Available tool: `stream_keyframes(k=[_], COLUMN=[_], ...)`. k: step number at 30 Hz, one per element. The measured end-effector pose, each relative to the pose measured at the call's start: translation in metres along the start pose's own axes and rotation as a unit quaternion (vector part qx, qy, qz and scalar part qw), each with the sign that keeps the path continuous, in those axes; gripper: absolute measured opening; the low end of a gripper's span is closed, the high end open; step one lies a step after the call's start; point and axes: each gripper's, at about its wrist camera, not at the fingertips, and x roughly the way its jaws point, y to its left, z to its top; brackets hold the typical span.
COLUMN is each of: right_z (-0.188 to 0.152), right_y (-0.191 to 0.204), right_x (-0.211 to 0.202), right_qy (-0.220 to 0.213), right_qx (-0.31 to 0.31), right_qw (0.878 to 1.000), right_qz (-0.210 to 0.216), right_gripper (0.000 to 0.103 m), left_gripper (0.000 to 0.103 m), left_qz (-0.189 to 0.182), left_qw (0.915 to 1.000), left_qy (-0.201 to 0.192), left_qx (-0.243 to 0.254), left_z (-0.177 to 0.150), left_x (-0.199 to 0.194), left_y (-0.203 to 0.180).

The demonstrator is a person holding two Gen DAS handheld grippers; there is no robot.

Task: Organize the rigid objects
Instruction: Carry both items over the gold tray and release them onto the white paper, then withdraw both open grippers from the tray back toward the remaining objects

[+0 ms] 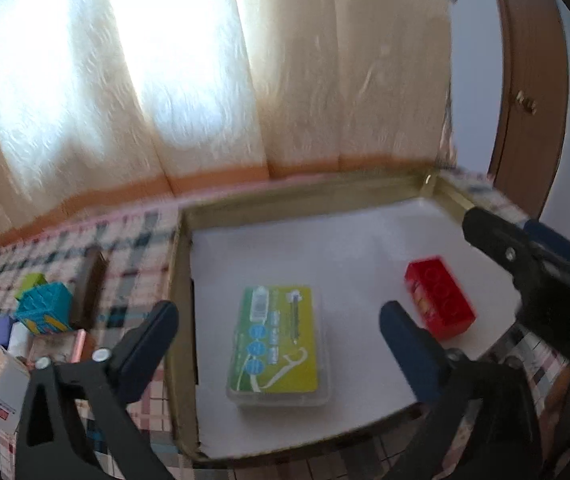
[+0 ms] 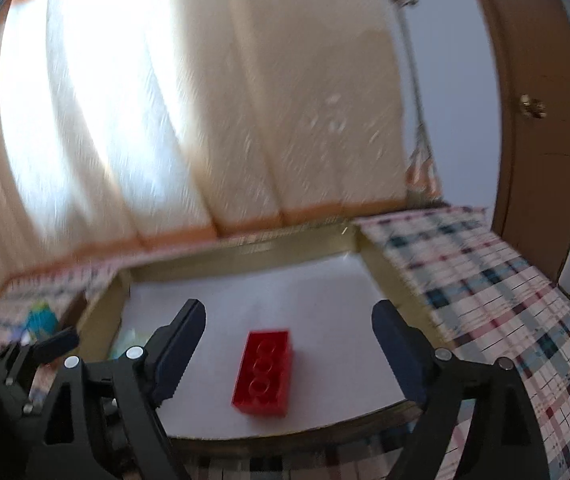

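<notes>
Where sunlit curtains (image 1: 205,80) hang, plaid tablecloth (image 2: 505,312) under tray (image 1: 305,196).

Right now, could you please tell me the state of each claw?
Left claw: open, holding nothing; the floss pick box lies free between its fingers.
Right claw: open, holding nothing; the red brick lies free between its fingers.

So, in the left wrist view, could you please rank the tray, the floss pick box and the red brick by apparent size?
1. Tray
2. Floss pick box
3. Red brick

The brick lies somewhat farther from the camera, though the box still looks clearly bigger.
</notes>
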Motion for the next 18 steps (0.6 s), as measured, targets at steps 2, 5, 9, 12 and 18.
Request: stream_keyframes(k=[2, 5, 9, 12, 18], right_z=[0.002, 0.004, 0.003, 0.002, 0.001], right_y=[-0.007, -0.016, -0.020, -0.016, -0.002], right_x=[-0.004, -0.007, -0.015, -0.022, -0.037], right_qy=[-0.016, -0.033, -0.059, -0.088, -0.129], right_qx=[0.018, 0.041, 0.057, 0.051, 0.013], right_qw=[1.000, 0.999, 0.997, 0.995, 0.990], right_qz=[-0.008, -0.011, -0.006, -0.016, -0.050], right_gripper=[0.087, 0.087, 0.087, 0.087, 0.087], left_gripper=[0.103, 0.103, 0.103, 0.103, 0.103], left_qz=[0.015, 0.022, 0.020, 0.032, 0.054], left_qw=[0.9993, 0.9983, 0.9980, 0.9977, 0.9958], left_qy=[-0.035, -0.055, -0.050, -0.052, -0.070], left_qx=[0.004, -0.004, -0.034, -0.030, -0.023], left_z=[0.000, 0.002, 0.003, 0.002, -0.002], left_x=[-0.012, -0.020, -0.019, -0.017, -0.019], left_y=[0.001, 0.008, 0.021, 0.024, 0.025])
